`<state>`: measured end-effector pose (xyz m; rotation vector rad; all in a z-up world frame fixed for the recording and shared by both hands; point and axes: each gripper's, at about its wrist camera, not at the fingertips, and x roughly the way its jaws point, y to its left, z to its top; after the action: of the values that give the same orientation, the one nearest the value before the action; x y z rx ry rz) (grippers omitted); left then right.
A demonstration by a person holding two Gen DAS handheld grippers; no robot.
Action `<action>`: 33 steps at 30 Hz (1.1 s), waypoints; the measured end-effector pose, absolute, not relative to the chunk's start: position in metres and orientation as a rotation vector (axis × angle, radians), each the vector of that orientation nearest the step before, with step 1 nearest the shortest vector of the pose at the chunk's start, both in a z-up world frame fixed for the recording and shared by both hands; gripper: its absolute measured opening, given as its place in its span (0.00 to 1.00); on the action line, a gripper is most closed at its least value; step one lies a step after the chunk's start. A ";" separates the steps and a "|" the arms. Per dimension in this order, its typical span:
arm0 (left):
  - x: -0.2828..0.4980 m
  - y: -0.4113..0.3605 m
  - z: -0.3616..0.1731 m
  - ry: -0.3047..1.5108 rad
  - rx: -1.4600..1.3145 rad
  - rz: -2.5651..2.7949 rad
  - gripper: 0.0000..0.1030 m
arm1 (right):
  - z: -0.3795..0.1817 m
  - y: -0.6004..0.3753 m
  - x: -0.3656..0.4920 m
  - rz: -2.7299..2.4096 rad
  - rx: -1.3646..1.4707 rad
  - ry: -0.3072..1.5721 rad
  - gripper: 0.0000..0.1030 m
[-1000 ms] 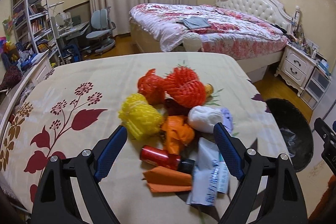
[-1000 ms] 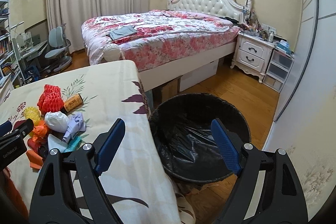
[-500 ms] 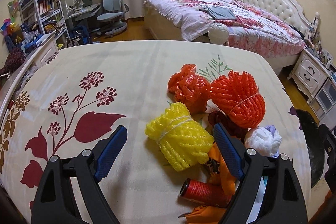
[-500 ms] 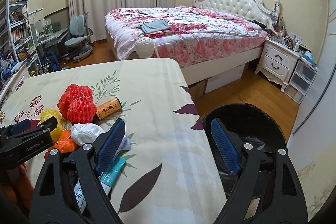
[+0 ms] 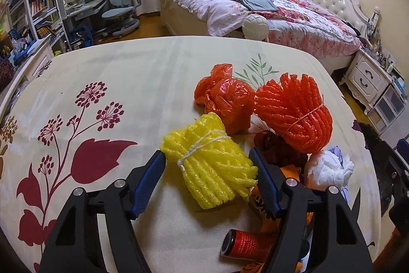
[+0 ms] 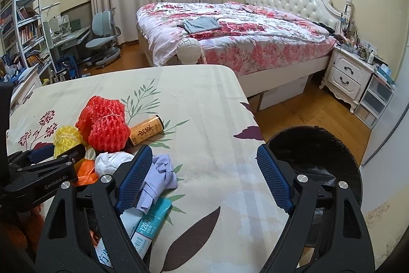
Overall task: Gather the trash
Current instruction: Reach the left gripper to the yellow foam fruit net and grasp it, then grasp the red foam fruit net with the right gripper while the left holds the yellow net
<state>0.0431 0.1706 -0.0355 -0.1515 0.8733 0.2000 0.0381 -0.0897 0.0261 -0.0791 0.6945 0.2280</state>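
A pile of trash lies on the flowered tablecloth (image 5: 127, 73). My left gripper (image 5: 207, 165) has its jaws around a yellow foam net bundle (image 5: 209, 165), both pads touching its sides. Beside it lie an orange plastic bag (image 5: 225, 101), a red foam net bundle (image 5: 294, 111), a white crumpled wad (image 5: 327, 170) and a red can (image 5: 245, 244). My right gripper (image 6: 202, 170) is open and empty over the table's right part, near a lilac paper wad (image 6: 161, 175) and a teal packet (image 6: 150, 221). A black bin (image 6: 317, 157) stands off the table's right edge.
A tan bottle (image 6: 147, 129) lies behind the red bundle. A bed (image 6: 230, 30) stands beyond the table, a white nightstand (image 6: 350, 76) at the right, a desk chair (image 6: 102, 42) and bookshelves (image 6: 20, 24) at the left.
My left gripper moved forward and its jaws narrowed around the yellow bundle. My right gripper swung left from over the bin to over the table.
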 end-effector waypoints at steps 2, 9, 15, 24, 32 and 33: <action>0.042 0.171 -0.034 0.870 -0.144 0.195 0.60 | 0.027 -0.086 0.038 0.235 -0.084 0.695 0.80; 0.033 0.190 -0.024 0.839 -0.178 0.204 0.50 | 0.034 -0.069 0.037 0.275 -0.096 0.685 0.80; 0.025 0.209 -0.020 0.816 -0.174 0.244 0.50 | 0.042 -0.042 0.039 0.335 -0.108 0.677 0.80; 0.016 0.235 -0.024 0.808 -0.187 0.302 0.49 | 0.034 -0.002 0.054 0.414 -0.149 0.720 0.70; 0.012 0.244 -0.026 0.801 -0.201 0.311 0.49 | 0.021 0.012 0.058 0.464 -0.161 0.789 0.42; 0.011 0.244 -0.026 0.799 -0.202 0.310 0.49 | 0.021 0.012 0.056 0.465 -0.165 0.784 0.41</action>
<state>0.0112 0.2438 -0.0259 -0.2020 0.7991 0.3099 0.0562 0.0118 0.0212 -0.1649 0.7838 0.4652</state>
